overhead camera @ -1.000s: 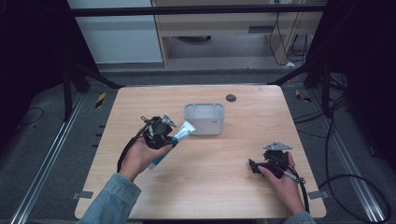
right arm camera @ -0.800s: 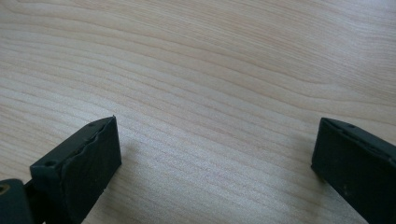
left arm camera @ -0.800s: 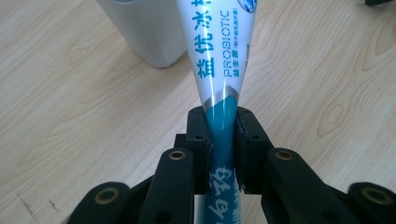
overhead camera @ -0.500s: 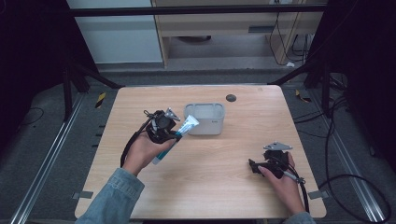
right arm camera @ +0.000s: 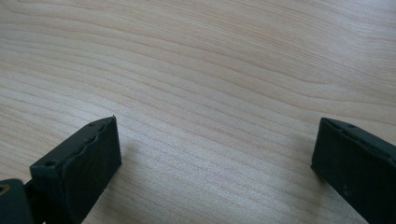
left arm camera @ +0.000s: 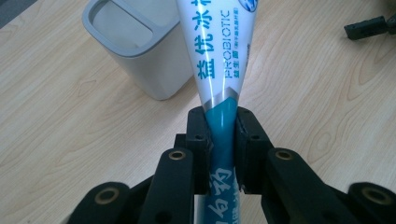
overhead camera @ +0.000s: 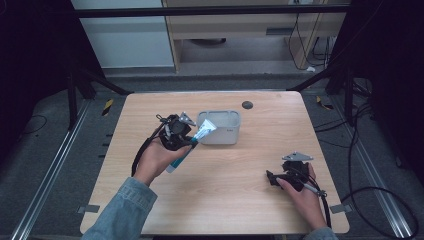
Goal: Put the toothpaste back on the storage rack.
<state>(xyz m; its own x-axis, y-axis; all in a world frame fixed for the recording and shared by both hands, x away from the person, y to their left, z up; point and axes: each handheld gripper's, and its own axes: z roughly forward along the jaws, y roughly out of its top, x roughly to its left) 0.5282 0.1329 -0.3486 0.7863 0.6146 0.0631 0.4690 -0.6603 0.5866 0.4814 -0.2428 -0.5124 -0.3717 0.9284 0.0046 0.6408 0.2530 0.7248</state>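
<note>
My left gripper [overhead camera: 192,141] [left arm camera: 221,127] is shut on a white and teal toothpaste tube [overhead camera: 197,137] [left arm camera: 218,56], clamped at its teal lower part. The tube's flat white end leans against the left rim of a small grey bin [overhead camera: 222,128] [left arm camera: 135,46]. My right gripper [overhead camera: 271,177] [right arm camera: 215,154] rests low over the table near the front right, jaws wide apart with bare wood between them. In the left gripper view the right gripper [left arm camera: 369,25] shows far off at the top right.
The wooden table [overhead camera: 240,200] has a dark round hole [overhead camera: 246,105] behind the bin. Cables [overhead camera: 320,192] trail from both grippers. Metal frame legs and floor cables surround the table.
My left gripper carried the tube up and to the right, closer to the bin, and the tube's white end now reaches the bin's rim. The right gripper stayed put.
</note>
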